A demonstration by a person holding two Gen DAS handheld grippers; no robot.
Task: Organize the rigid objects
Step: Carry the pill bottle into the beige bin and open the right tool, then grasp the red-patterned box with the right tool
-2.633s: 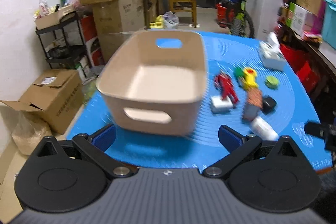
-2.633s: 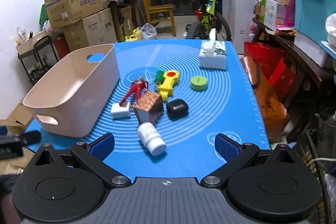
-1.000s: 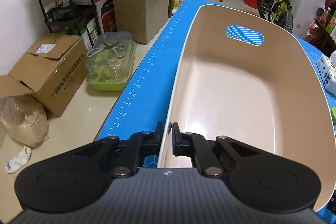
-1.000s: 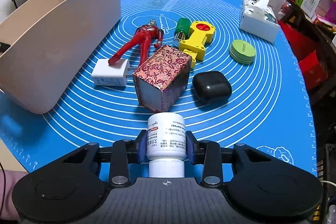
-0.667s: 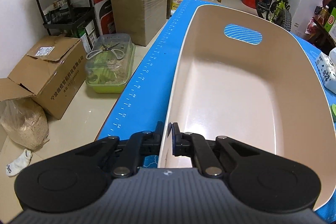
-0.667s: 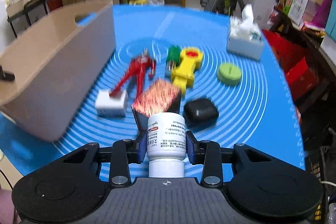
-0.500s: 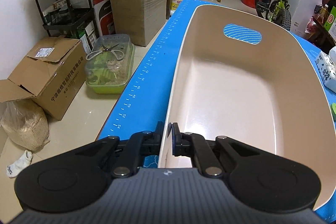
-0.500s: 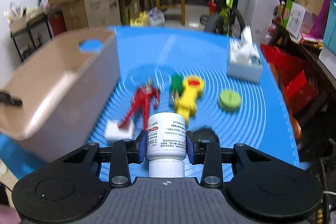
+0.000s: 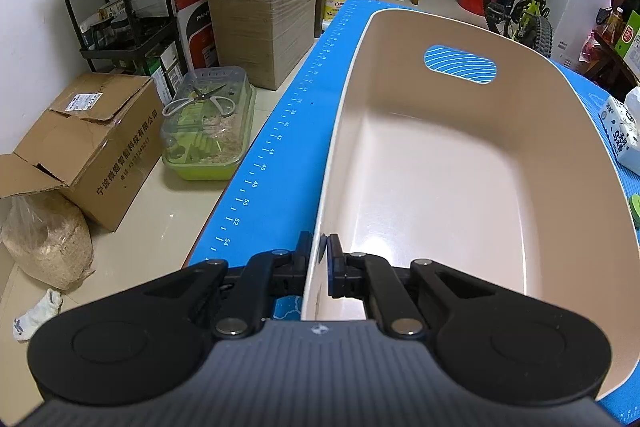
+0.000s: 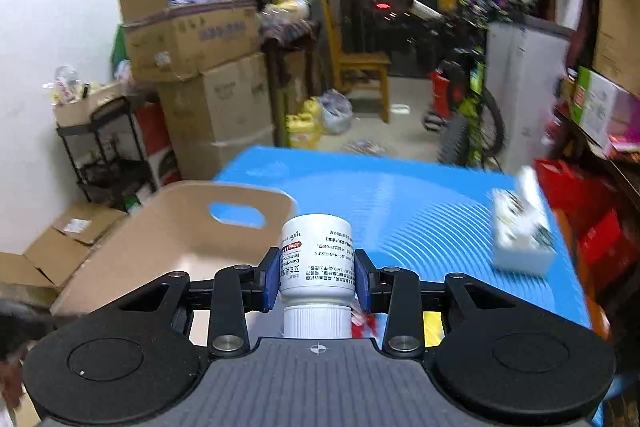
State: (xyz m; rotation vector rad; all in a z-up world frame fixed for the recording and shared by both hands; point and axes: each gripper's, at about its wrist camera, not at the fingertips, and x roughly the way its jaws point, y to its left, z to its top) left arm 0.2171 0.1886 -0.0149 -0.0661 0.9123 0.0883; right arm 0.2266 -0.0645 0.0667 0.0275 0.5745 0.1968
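Note:
A beige plastic bin (image 9: 560,131) stands on the blue mat (image 9: 292,147); its inside holds nothing. My left gripper (image 9: 319,263) is shut on the bin's near-left rim, one finger outside and one inside the wall. In the right wrist view the bin (image 10: 160,251) lies low and to the left. My right gripper (image 10: 317,277) is shut on a white pill bottle (image 10: 317,259), held in the air with its cap toward the camera. The other toys on the mat are mostly hidden below the gripper.
A white tissue box (image 10: 520,239) sits on the mat at right, also at the right edge of the left wrist view (image 9: 620,131). Cardboard boxes (image 9: 80,143), a green plastic container (image 9: 208,139) and a black shelf rack (image 9: 120,11) stand on the floor left of the table.
My right gripper has risen off the mat with the pill bottle and swung left toward the bin. My left gripper stays clamped on the bin rim, almost unmoved.

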